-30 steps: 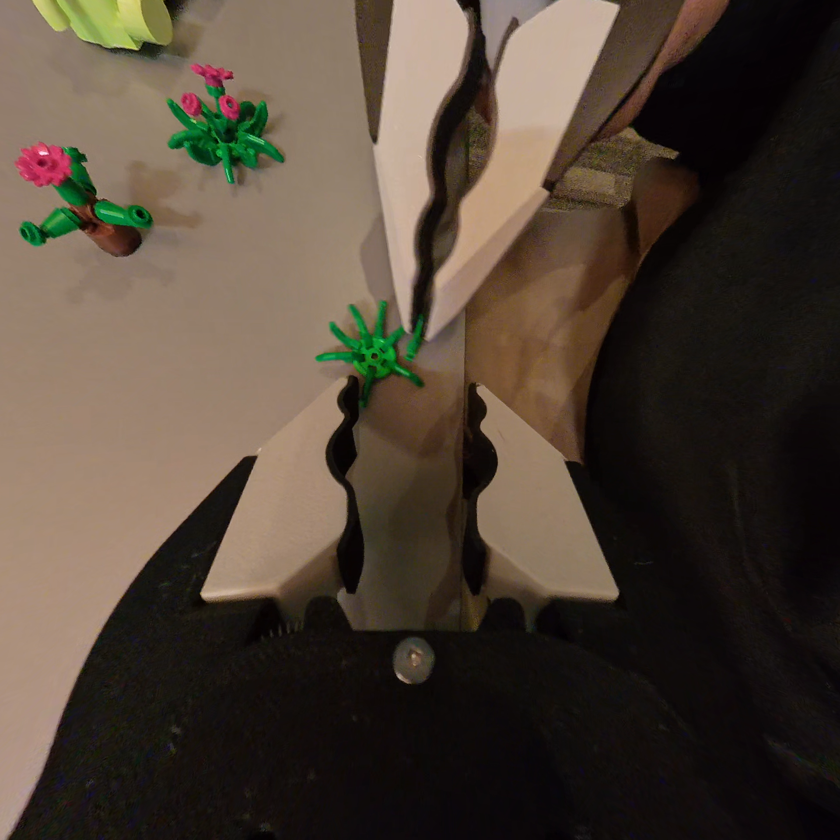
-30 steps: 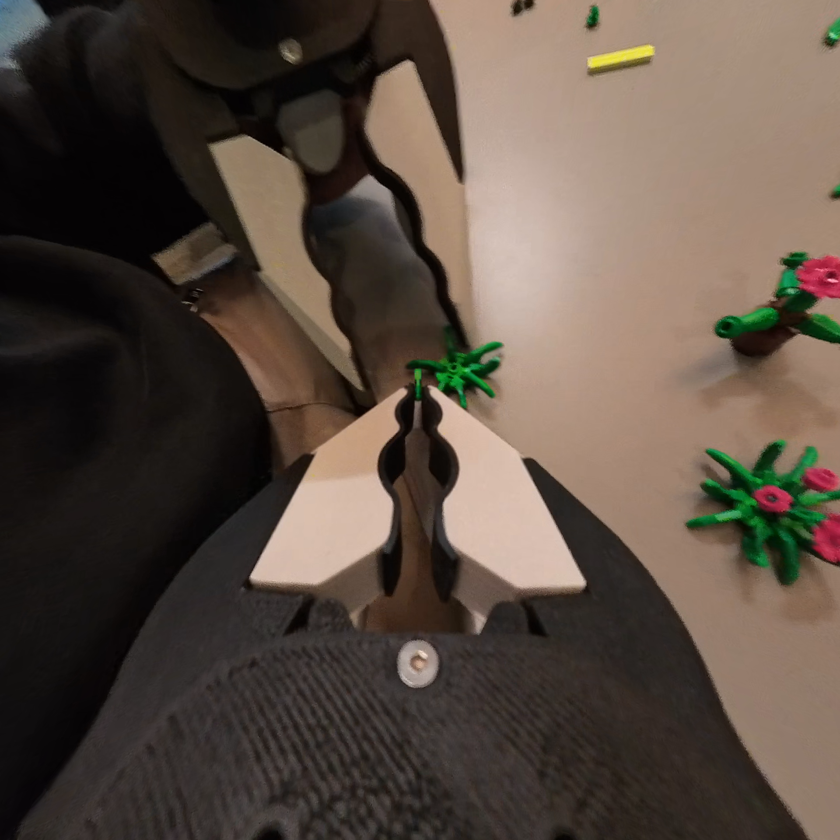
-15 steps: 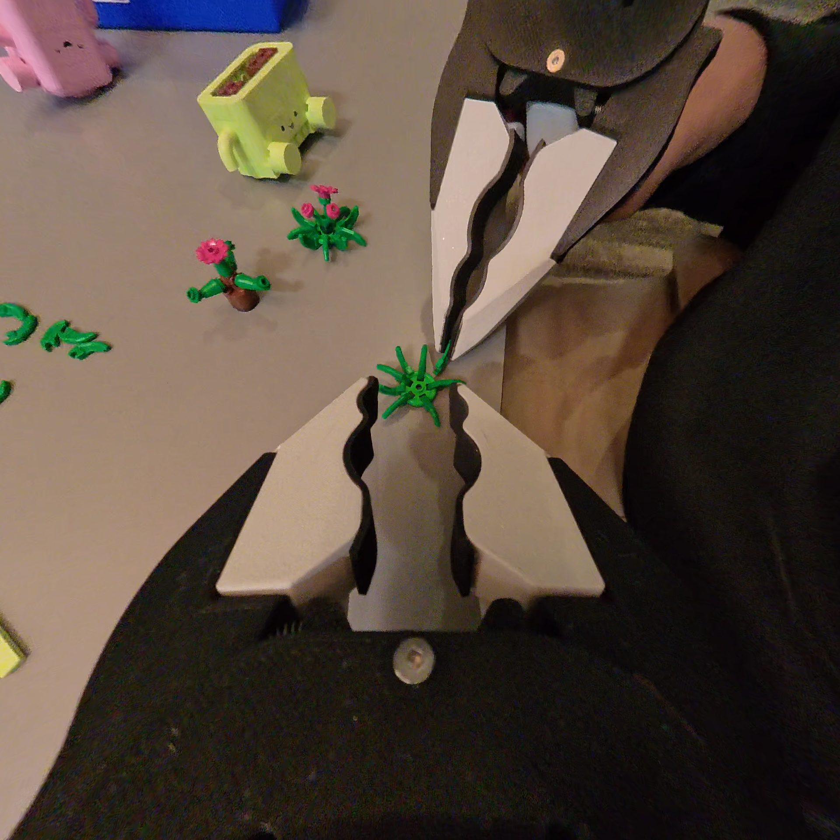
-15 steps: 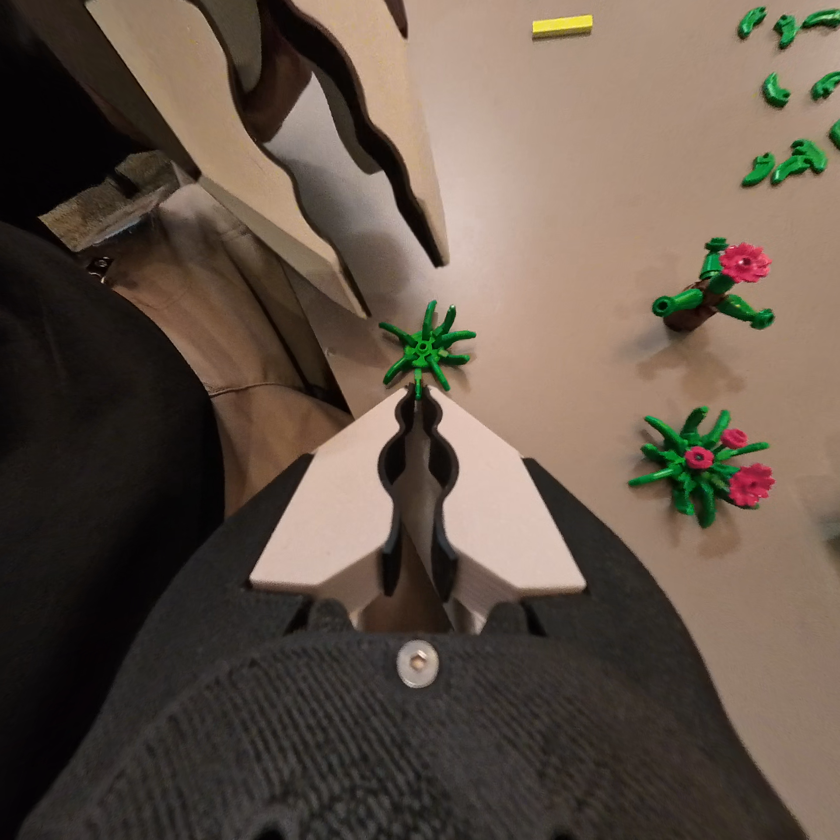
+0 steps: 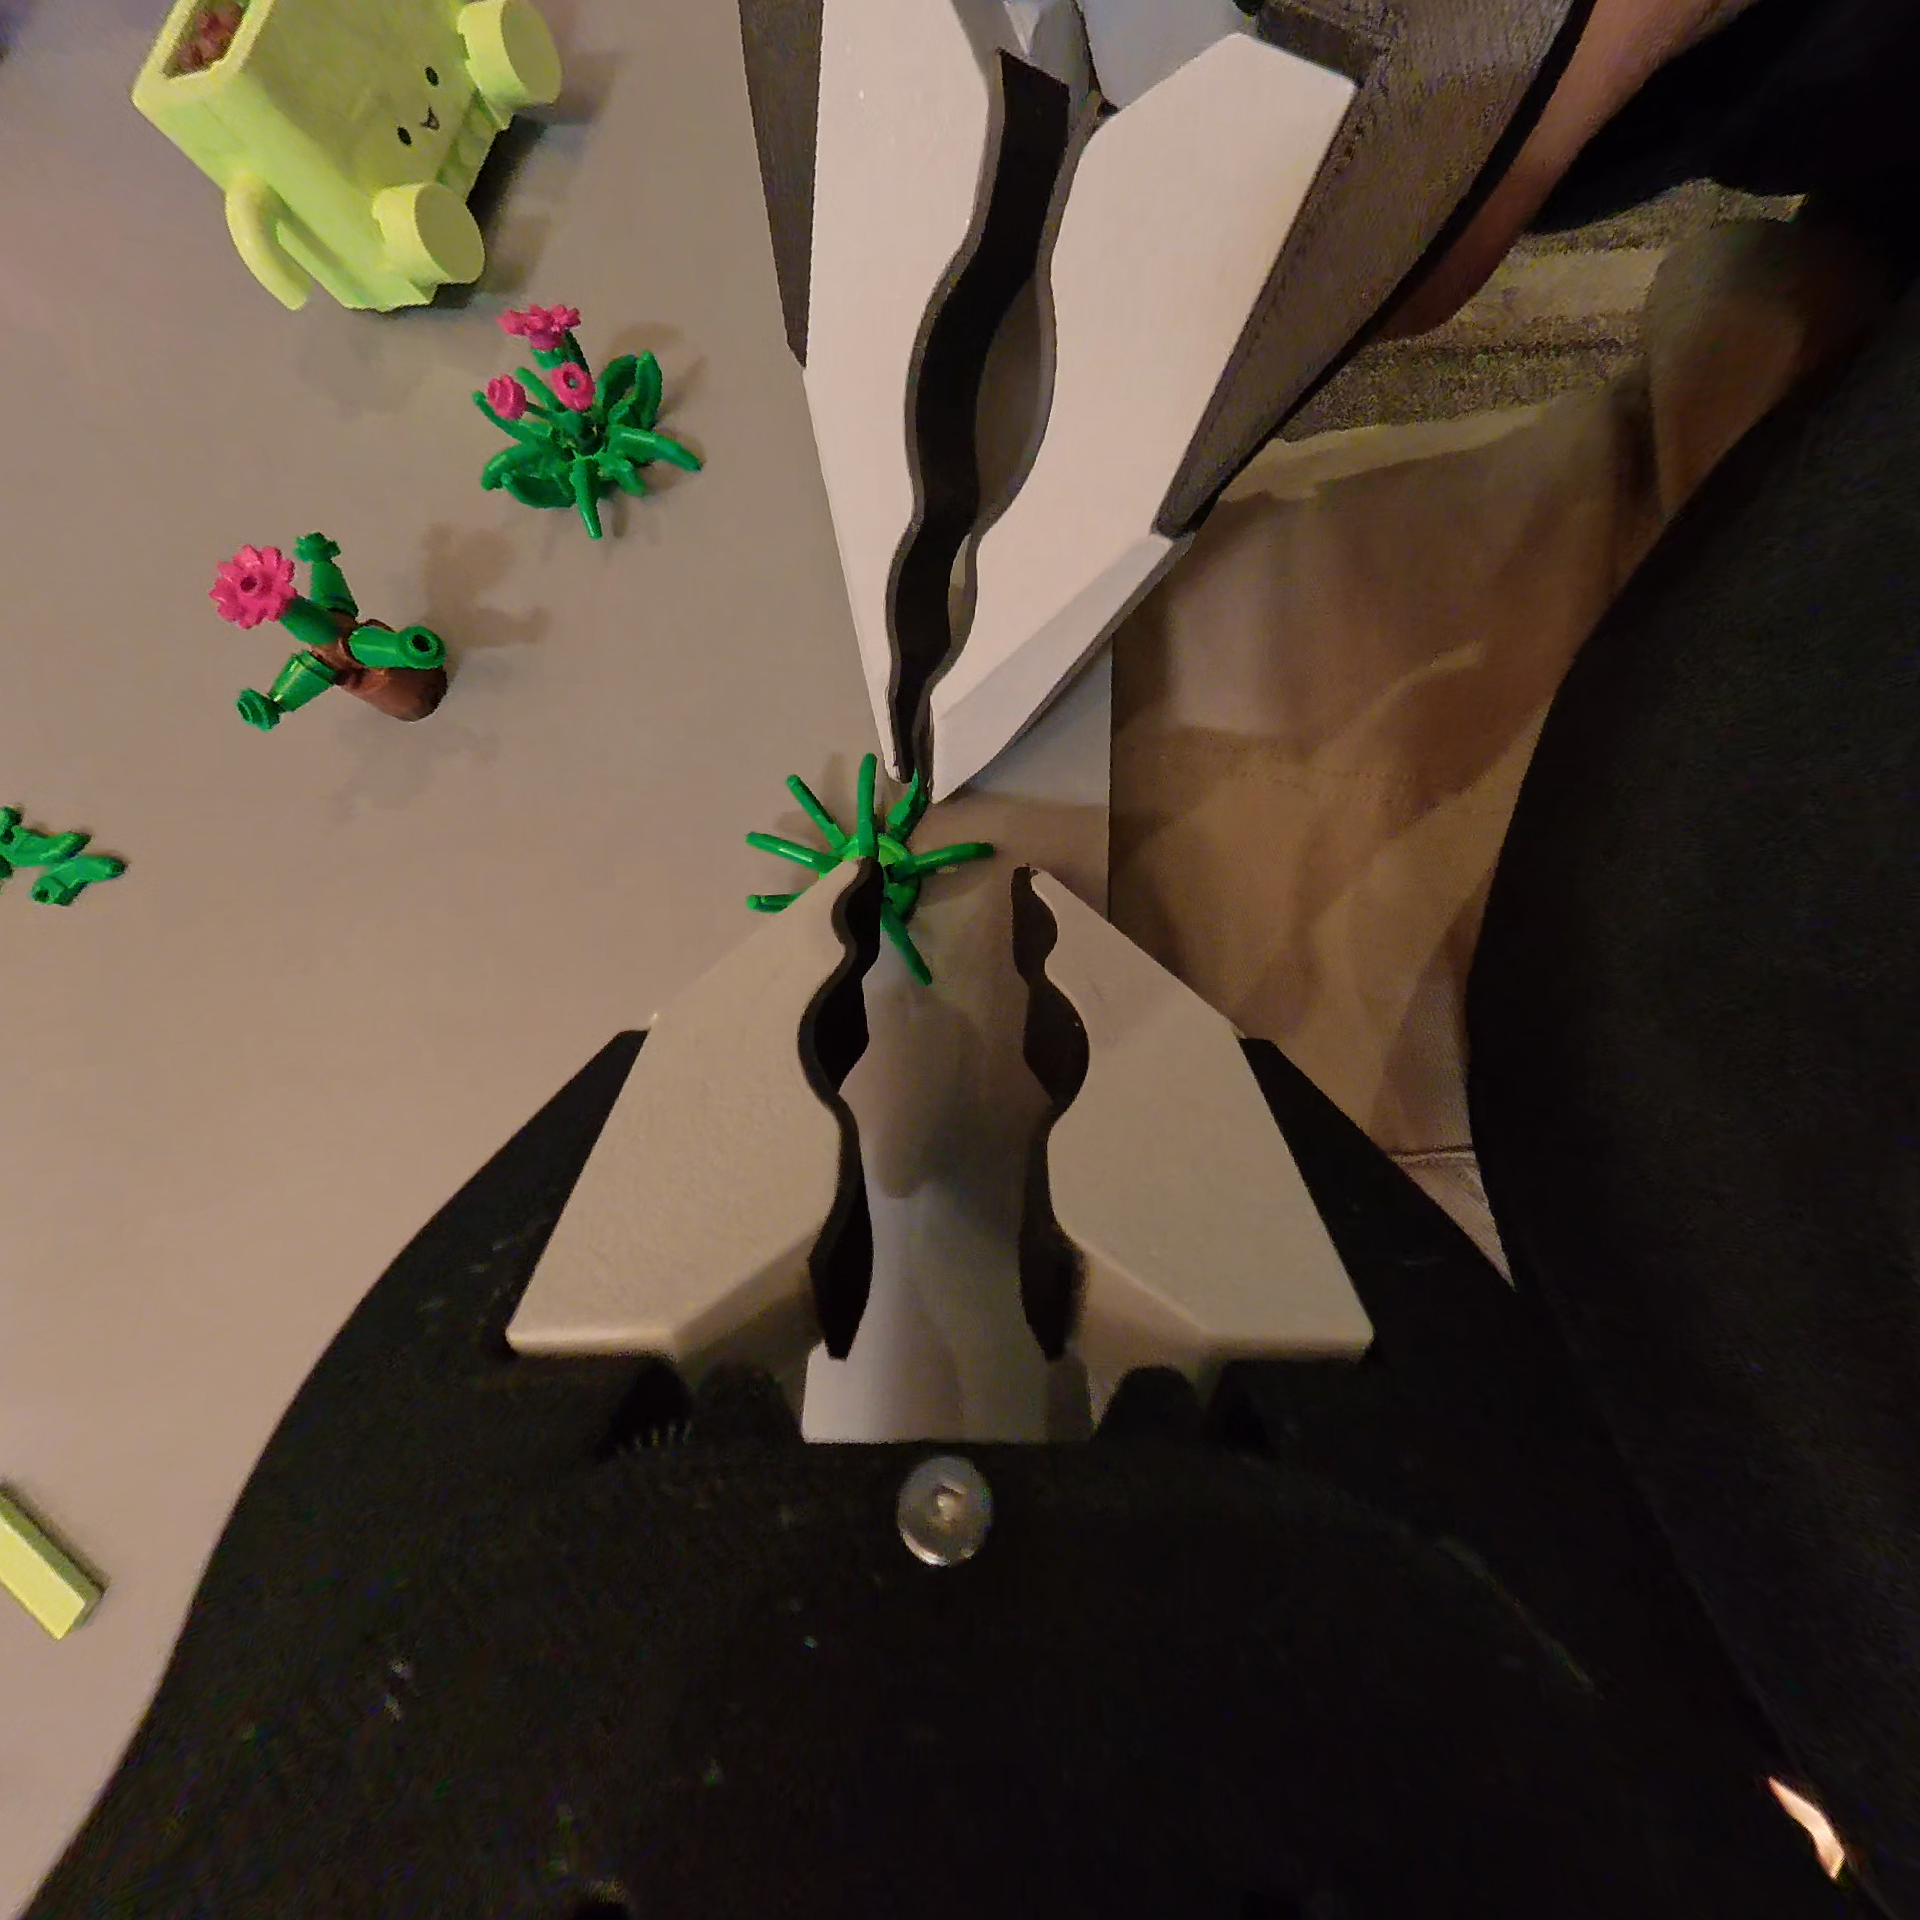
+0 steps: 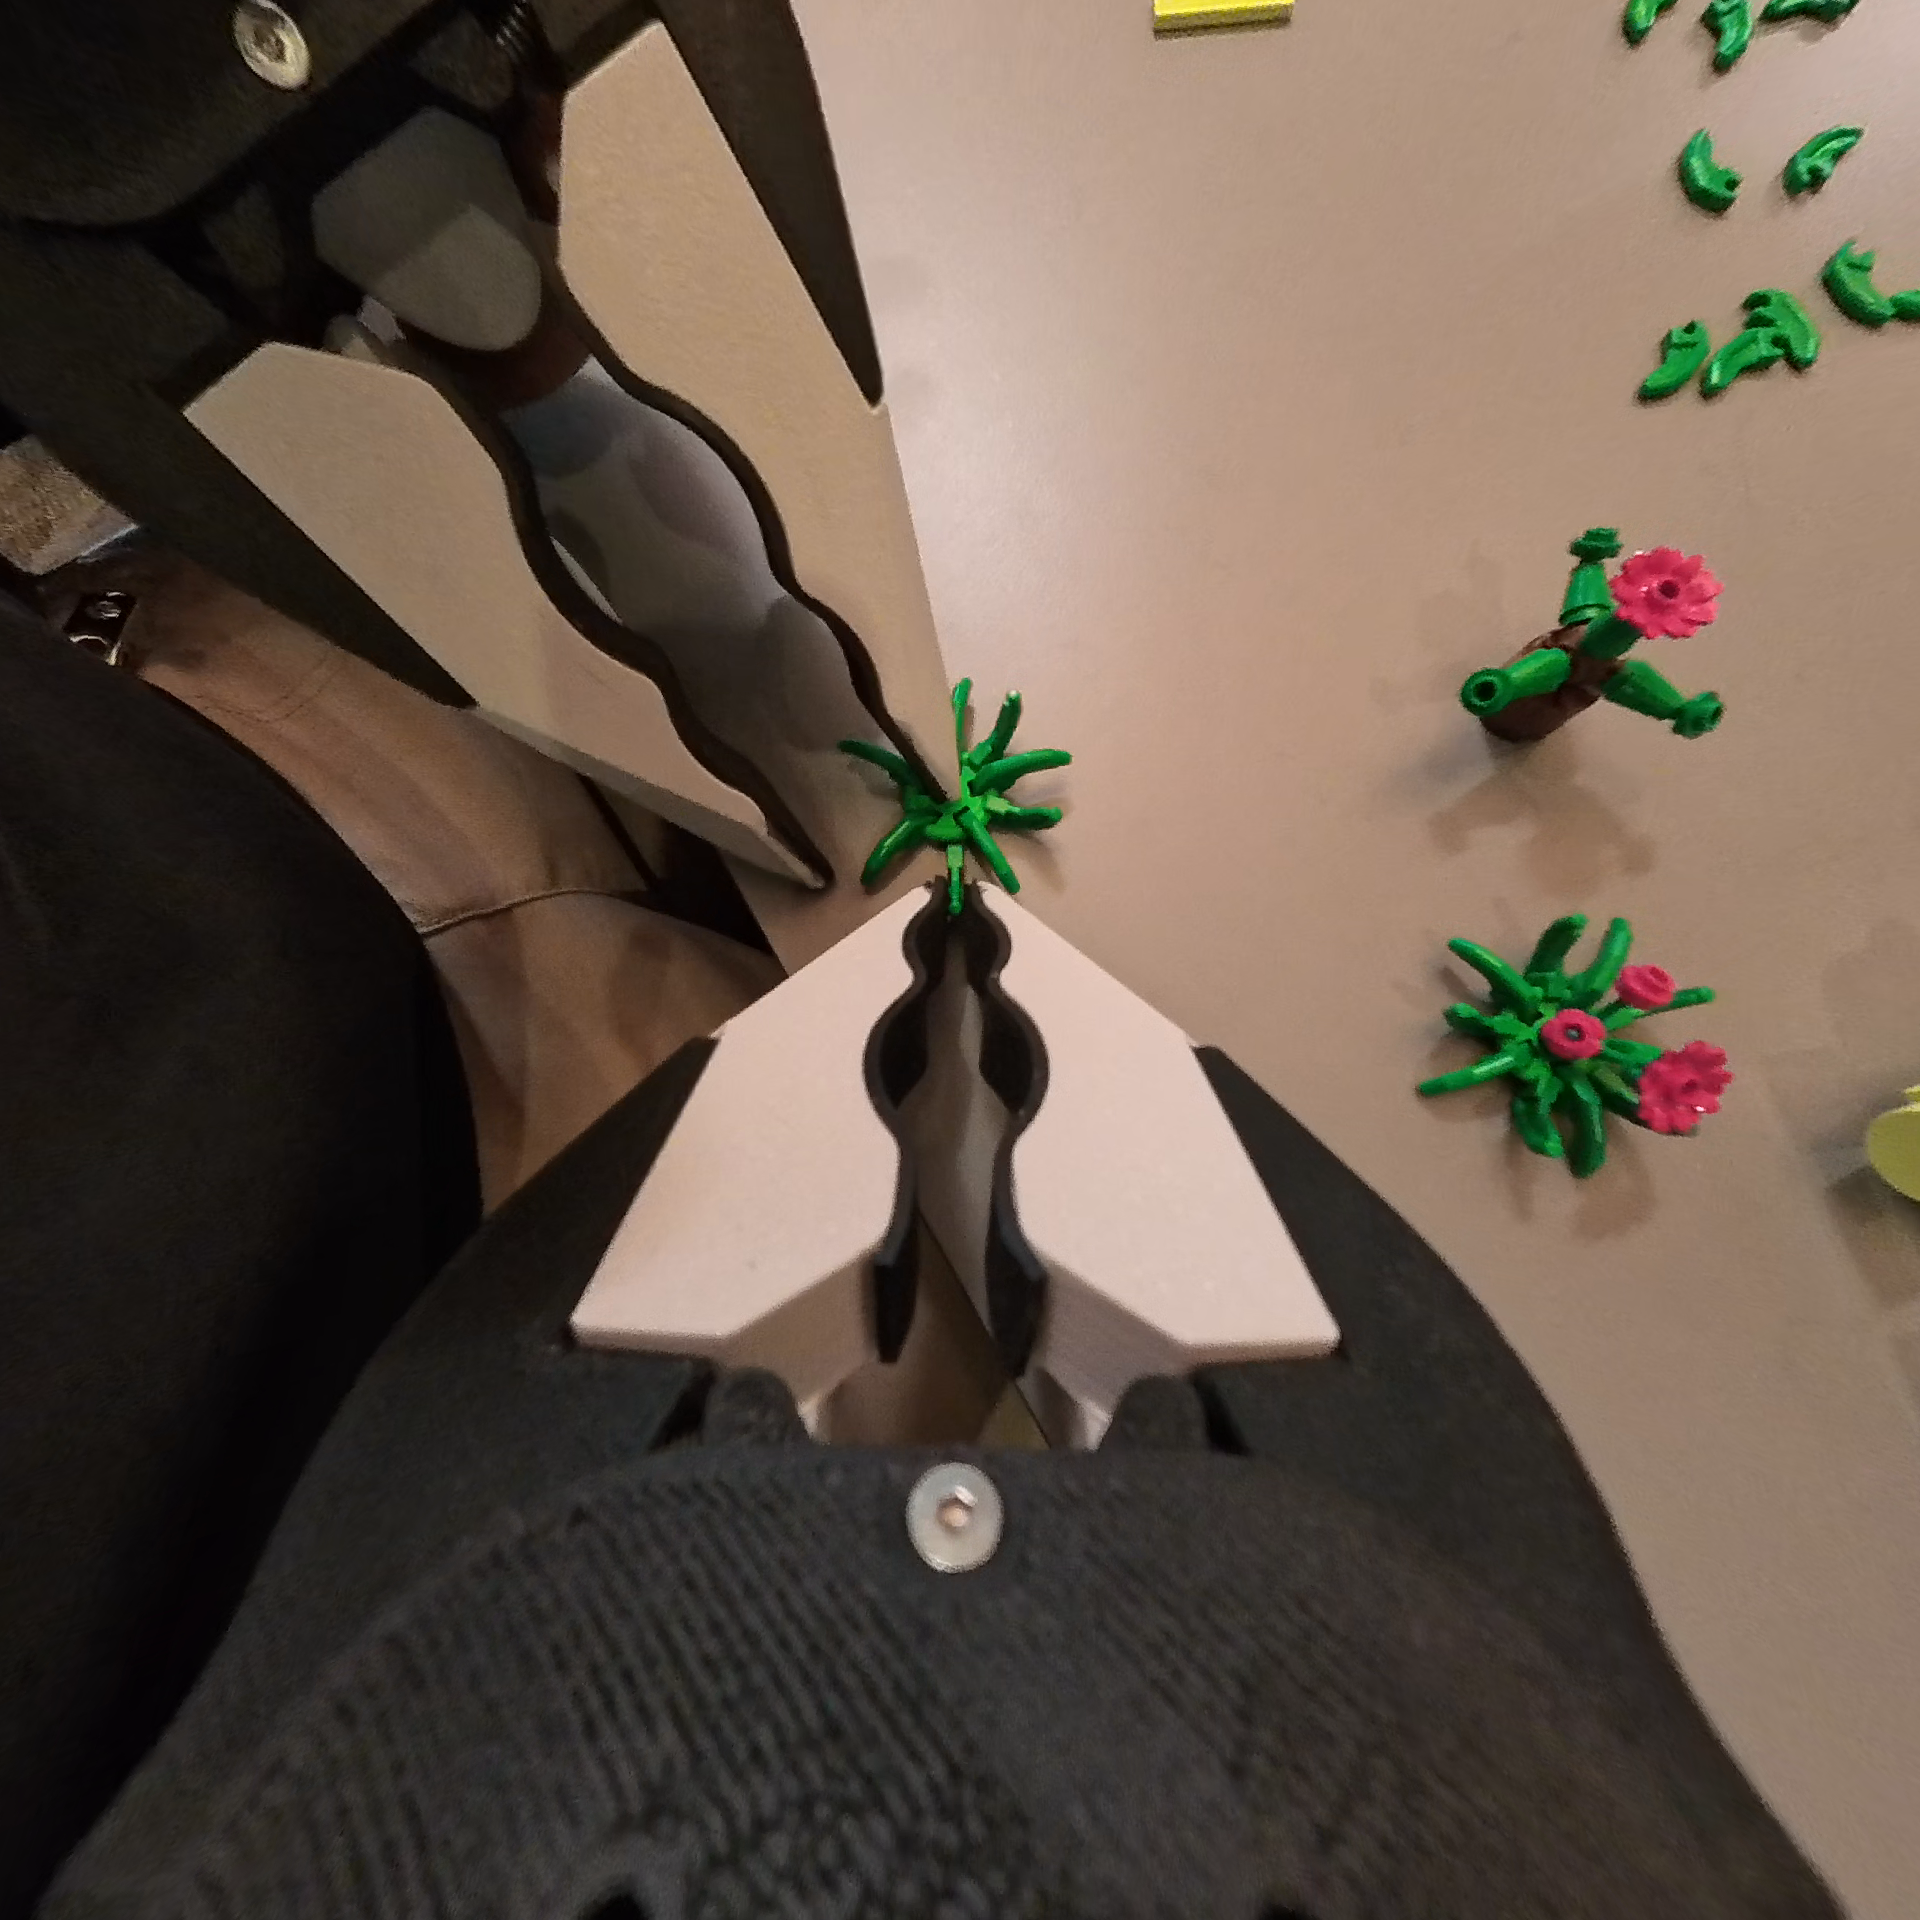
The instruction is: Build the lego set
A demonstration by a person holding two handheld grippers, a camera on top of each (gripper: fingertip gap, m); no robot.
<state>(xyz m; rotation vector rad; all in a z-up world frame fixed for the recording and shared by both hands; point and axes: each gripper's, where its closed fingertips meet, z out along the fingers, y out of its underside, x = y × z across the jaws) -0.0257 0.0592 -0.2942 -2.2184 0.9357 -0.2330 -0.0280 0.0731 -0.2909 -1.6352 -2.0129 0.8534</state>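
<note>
Right gripper (image 6: 954,896) is pinching one spike of the green leaf rosette (image 6: 961,805) between pressed-together tips, at the table (image 6: 1299,520) edge nearest the person. In the left wrist view it is coming in from 12 o'clock, tips on the rosette's upper-right spike.

Left gripper (image 5: 935,878) is sitting spread, jaws apart, nothing clamped. Its left fingertip (image 5: 847,883) is overlapping the rosette (image 5: 868,857); contact can't be confirmed. The right fingertip is clear of it.

Other parts, left wrist view, rosette as clock centre:
- flowering leaf cluster (image 5: 577,421) with three pink blooms at 11 o'clock, well apart
- brown stem piece with one pink flower (image 5: 332,644) at 10 o'clock
- lime-green pot figure (image 5: 343,145) far out at 11 o'clock
- loose green leaf pieces (image 5: 57,857) at 9 o'clock, by the frame edge
- lime-green flat bar (image 5: 42,1574) at 8 o'clock

Person's tan trousers (image 5: 1299,779) and black sleeve (image 5: 1714,935) are filling the 3 o'clock side.
</note>
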